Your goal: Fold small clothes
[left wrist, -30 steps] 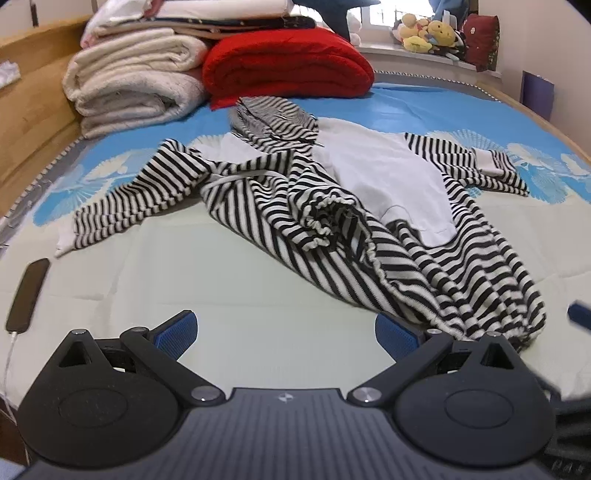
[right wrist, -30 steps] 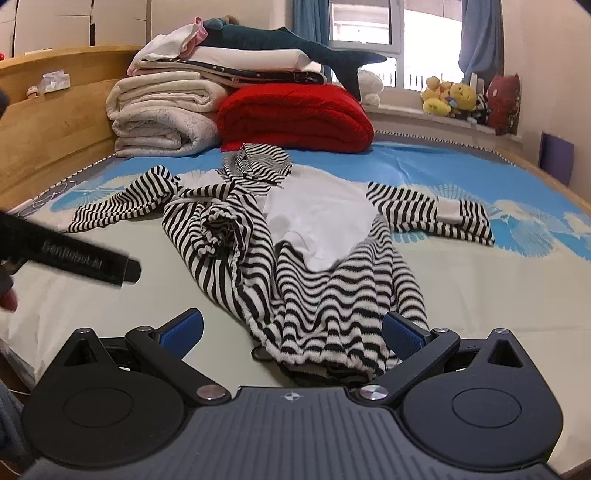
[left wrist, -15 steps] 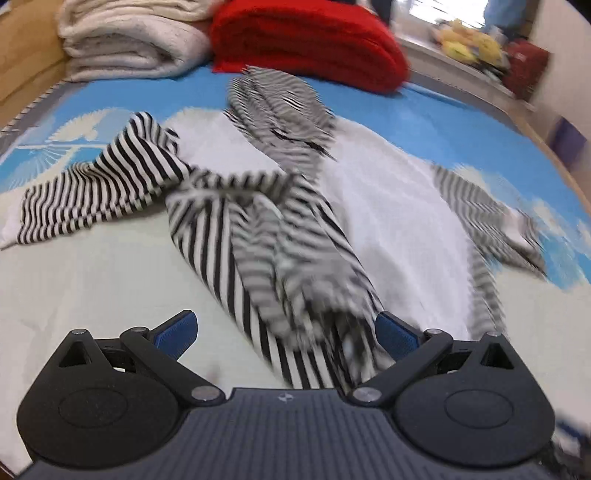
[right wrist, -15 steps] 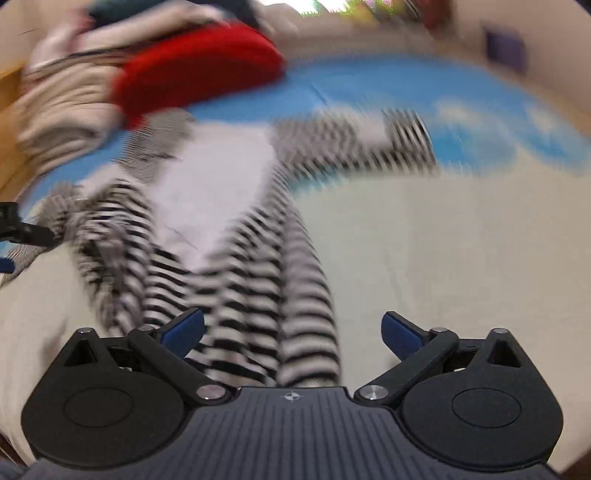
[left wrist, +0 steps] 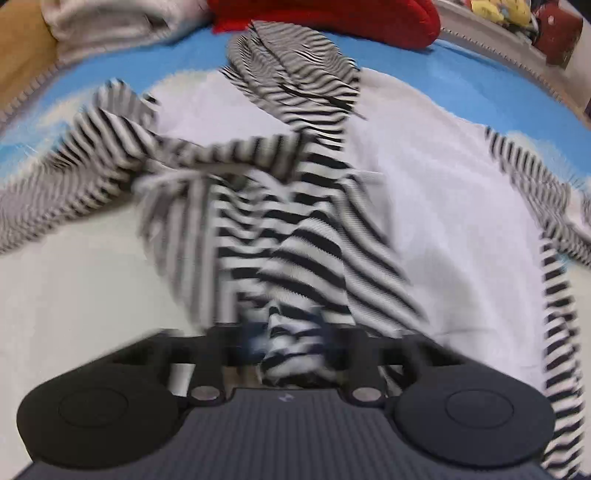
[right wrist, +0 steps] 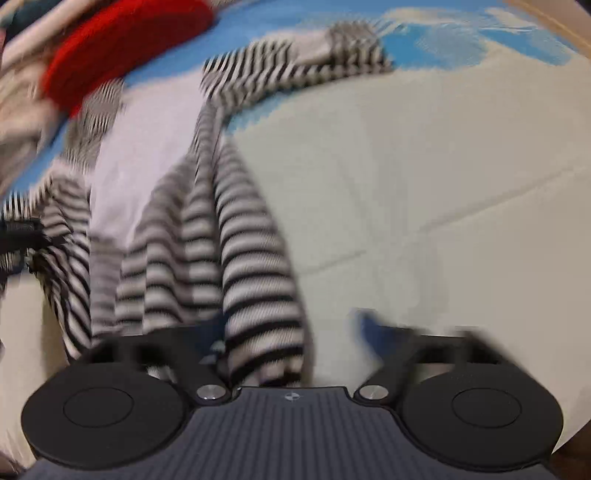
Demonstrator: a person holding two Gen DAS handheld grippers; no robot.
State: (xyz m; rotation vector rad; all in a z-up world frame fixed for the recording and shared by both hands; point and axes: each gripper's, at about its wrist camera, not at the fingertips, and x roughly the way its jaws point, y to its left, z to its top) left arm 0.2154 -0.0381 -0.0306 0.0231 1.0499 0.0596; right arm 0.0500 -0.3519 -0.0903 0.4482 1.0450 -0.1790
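Both claws closing on the hoodie's hem

Our left claw [left wrist: 291, 343] had just pinched a striped bunch of the hoodie [left wrist: 303, 236] on the bed [left wrist: 74, 280]; our right claw [right wrist: 295, 332] was narrowing around the hem, its right pad not touching. Lifting to straighten it comes next, we judged.

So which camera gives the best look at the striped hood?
The left wrist view: the striped hood lies spread near the red blanket. The right wrist view shows it only as a blurred patch at the left.
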